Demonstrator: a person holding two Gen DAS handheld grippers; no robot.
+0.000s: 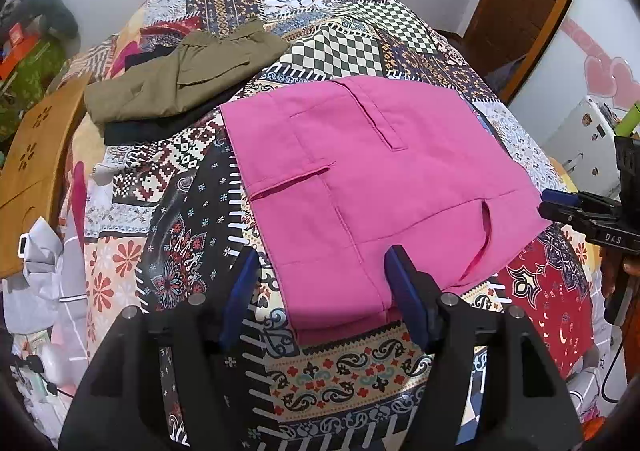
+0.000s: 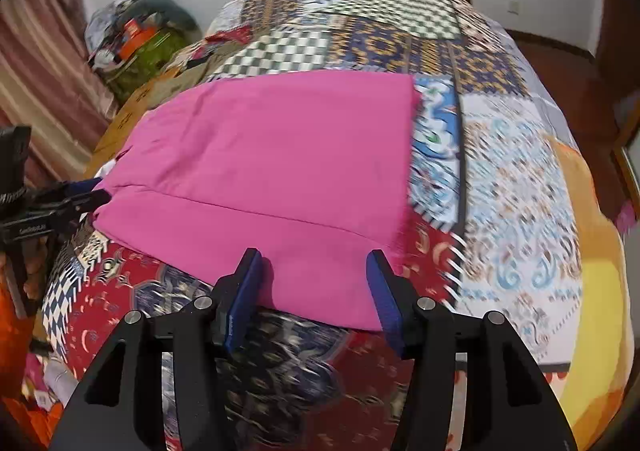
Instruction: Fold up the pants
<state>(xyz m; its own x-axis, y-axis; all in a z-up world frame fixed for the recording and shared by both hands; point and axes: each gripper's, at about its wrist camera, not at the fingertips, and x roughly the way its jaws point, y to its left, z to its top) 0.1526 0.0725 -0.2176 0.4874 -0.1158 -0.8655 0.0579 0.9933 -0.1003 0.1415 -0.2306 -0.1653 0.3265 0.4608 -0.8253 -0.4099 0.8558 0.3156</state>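
Folded pink pants (image 1: 360, 179) lie flat on a patchwork bedspread (image 1: 180, 179), pockets and seams facing up. My left gripper (image 1: 322, 271) is open and empty, its blue fingers (image 1: 404, 283) hovering over the near edge of the pants. In the right wrist view the pink pants (image 2: 272, 171) fill the middle. My right gripper (image 2: 314, 275) is open and empty over their near edge. Each gripper shows at the side of the other's view: the right one (image 1: 560, 207) and the left one (image 2: 80, 195), both beside the pants.
A stack of folded olive and black clothes (image 1: 180, 79) lies on the bed at the back left. A wooden board (image 1: 36, 179) leans at the left. Clutter (image 2: 132, 39) sits by the wall. A wooden door (image 1: 524, 3) is at the back right.
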